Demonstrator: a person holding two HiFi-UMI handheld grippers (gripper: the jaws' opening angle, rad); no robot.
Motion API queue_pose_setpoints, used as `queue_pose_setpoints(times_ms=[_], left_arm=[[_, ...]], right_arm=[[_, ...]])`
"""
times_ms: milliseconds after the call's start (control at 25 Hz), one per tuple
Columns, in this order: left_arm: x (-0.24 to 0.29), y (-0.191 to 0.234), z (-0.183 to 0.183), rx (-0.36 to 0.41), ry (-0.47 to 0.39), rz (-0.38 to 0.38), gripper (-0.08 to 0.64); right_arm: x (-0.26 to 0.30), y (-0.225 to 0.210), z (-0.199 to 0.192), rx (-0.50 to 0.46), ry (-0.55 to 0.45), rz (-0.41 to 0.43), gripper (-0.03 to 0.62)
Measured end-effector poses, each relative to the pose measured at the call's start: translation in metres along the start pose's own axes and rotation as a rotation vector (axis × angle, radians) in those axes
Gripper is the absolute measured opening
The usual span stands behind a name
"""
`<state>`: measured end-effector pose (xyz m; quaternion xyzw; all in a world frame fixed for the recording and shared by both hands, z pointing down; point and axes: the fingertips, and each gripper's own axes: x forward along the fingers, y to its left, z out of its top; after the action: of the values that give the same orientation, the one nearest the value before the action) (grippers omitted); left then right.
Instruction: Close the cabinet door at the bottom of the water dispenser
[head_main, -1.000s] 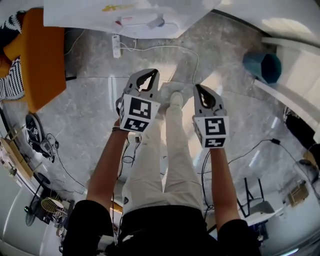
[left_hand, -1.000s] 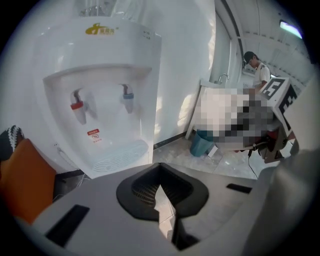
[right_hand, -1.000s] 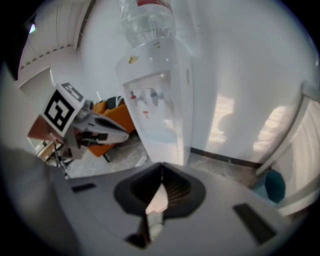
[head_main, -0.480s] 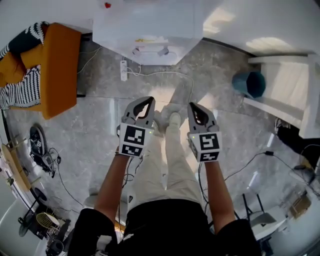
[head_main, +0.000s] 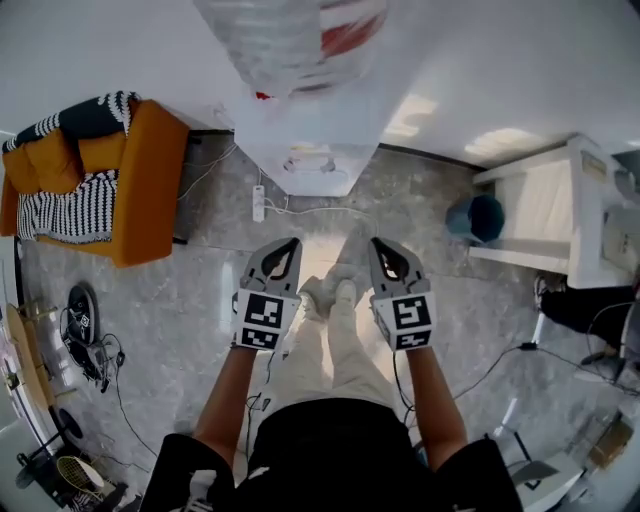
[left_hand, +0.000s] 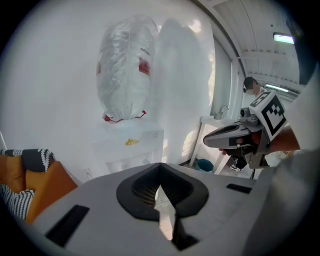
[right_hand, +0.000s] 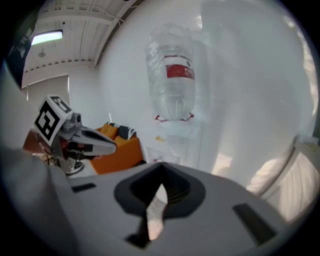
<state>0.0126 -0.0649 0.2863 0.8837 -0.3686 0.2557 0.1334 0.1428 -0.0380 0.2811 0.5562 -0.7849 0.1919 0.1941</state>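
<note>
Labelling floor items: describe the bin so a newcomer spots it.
Find the white water dispenser against the wall, then the white table to its right. The bin stands on the floor at the table's dispenser-side end, the only teal thing.

A white water dispenser (head_main: 312, 150) carries a clear bottle (head_main: 285, 35) with a red label (head_main: 347, 35). Black-and-white striped cushions (head_main: 60, 215) lie on an orange sofa (head_main: 150, 180), and a teal bin (head_main: 476, 217) stands on grey marbled floor (head_main: 180, 300).

The grey veined stone floor (head_main: 170, 300) is polished and glossy, throwing back light. The white box-shaped water dispenser (head_main: 312, 140) looks smooth plastic, its clear bottle (head_main: 288, 40) thin glossy plastic. The orange sofa (head_main: 148, 190) is matt cloth.
</note>
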Motion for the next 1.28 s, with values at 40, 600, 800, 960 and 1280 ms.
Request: queue_pose_setpoints(times_ms=[40,600,800,960,1280], left_arm=[[-0.007,0.001,0.008,0.008,-0.009,0.011,0.009],[-0.086,0.001,0.119,0.046,-0.196,0.141,0.009],[-0.113,0.009,0.148,0.050,-0.274,0.170,0.009],[-0.138,0.007,0.171,0.051,-0.319,0.189,0.010],[-0.174,0.004,0.211,0.074,-0.425,0.208,0.009]], right_arm=[[-0.007,0.000,0.011,-0.003,-0.020,-0.004,0.034],[-0.086,-0.009,0.115,-0.016,-0.209,-0.044,0.034],[-0.103,-0.011,0.141,-0.033,-0.269,-0.056,0.034],[-0.118,-0.008,0.163,-0.052,-0.314,-0.060,0.034],[-0.140,0.001,0.202,-0.085,-0.394,-0.063,0.034]])
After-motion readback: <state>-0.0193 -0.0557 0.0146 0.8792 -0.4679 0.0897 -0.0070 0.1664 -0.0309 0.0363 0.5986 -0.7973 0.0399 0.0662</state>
